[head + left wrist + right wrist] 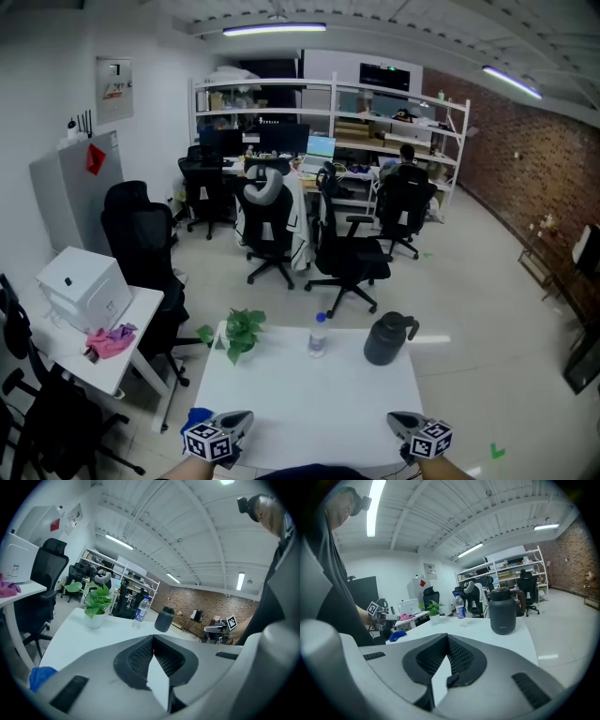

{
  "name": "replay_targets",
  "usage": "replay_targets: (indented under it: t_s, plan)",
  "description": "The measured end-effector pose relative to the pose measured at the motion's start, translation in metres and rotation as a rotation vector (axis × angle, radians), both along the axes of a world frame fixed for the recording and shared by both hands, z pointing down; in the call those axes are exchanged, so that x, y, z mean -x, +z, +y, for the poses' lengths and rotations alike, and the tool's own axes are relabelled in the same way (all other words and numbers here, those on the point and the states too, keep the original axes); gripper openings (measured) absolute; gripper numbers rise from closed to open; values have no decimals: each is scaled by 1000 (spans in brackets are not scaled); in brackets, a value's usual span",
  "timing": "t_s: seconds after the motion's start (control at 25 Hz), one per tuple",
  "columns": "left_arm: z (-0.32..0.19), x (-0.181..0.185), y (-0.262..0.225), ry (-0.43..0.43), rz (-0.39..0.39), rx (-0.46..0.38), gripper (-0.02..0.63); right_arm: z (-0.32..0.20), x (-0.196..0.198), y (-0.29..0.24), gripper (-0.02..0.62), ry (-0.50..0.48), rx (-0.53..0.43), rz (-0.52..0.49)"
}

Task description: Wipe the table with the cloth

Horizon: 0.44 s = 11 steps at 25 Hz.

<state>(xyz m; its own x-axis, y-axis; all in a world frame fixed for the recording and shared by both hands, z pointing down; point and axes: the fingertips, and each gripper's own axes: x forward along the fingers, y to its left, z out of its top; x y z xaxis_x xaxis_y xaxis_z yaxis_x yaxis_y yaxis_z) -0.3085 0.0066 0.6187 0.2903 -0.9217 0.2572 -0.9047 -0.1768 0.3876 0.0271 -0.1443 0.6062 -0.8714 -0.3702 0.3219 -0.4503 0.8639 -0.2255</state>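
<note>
A crumpled blue cloth [196,416] lies at the near left corner of the white table [319,394]. In the left gripper view the cloth [41,677] sits low and to the left, outside the jaws. My left gripper [240,421] hovers at the table's near edge just right of the cloth; its jaws are shut with nothing between them [152,643]. My right gripper [400,421] hangs at the near right edge, its jaws also closed and empty [447,643]. The right gripper view shows the cloth [397,635] beside the left gripper [387,617].
At the table's far edge stand a small potted plant [240,331], a water bottle [318,335] and a black jug [386,338]. A side desk [141,323] on the left holds a white box [84,288] and a pink rag [111,340]. Office chairs [345,253] stand beyond.
</note>
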Motion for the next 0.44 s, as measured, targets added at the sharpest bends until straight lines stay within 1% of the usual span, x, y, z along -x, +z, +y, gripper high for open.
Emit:
replay_targets:
  t_s: [0.44]
  plan:
    - [3,1,-2,2,-4,14,-1,-2,2,-4,9,-8,-1,1]
